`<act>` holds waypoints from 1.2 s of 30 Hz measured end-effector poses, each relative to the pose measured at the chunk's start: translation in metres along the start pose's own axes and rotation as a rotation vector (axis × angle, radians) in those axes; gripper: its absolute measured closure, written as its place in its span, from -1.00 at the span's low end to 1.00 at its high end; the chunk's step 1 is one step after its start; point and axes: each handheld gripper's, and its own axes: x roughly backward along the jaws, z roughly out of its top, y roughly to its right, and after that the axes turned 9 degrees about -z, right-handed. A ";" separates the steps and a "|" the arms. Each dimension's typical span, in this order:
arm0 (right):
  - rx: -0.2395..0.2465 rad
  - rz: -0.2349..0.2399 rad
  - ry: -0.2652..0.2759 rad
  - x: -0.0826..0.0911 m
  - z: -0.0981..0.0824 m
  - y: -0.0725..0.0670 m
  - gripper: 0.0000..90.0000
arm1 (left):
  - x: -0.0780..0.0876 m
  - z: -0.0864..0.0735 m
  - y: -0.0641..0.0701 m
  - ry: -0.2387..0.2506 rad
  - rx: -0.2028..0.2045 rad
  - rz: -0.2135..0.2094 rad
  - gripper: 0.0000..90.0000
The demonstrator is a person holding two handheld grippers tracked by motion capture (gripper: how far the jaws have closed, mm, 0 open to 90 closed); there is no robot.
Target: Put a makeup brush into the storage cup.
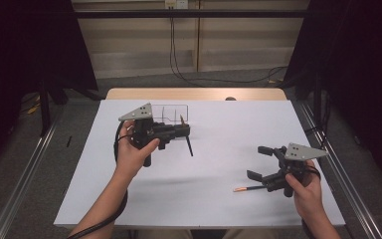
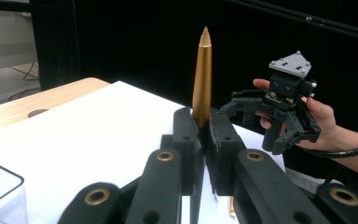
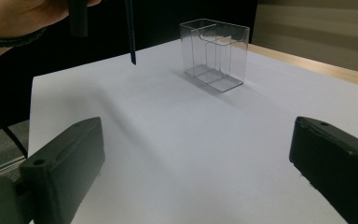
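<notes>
The left gripper (image 1: 181,130) is being held above the table's white surface (image 1: 219,164), left of centre in the high view, with the person's left hand (image 1: 135,149) wrapped around its body. Its jaws are closing tight on a pen (image 2: 202,79) with a gold barrel and pointed tip. In the left gripper view the gold end is standing up out of the jaws at the centre of the frame; in the high view a dark, thin end (image 1: 189,146) of the same pen is hanging down and to the right below the jaws.

A clear plastic organiser box (image 1: 170,113) with inner dividers is standing upright on the table just behind the left gripper. In the right gripper view the box (image 3: 214,53) is sitting in the upper centre of the frame, and the dark pen end (image 3: 130,32) is hanging to its left, apart from it.

The right gripper (image 1: 261,162) is being held at the lower right of the high view by the right hand (image 1: 306,191). Its jaws are standing wide apart with nothing between them. A second pen (image 1: 248,188), with a copper-coloured tip pointing left, is lying on the table just below that gripper; whether it is touching the lower jaw cannot be told.
</notes>
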 end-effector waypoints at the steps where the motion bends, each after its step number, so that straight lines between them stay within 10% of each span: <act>1: 0.002 0.001 0.003 0.001 -0.001 0.000 -0.94 | 0.000 0.000 0.000 -0.002 -0.001 -0.001 0.86; 36: -0.013 0.004 0.049 0.013 -0.007 0.001 -0.94 | 0.012 0.020 -0.021 -0.015 0.005 0.092 0.86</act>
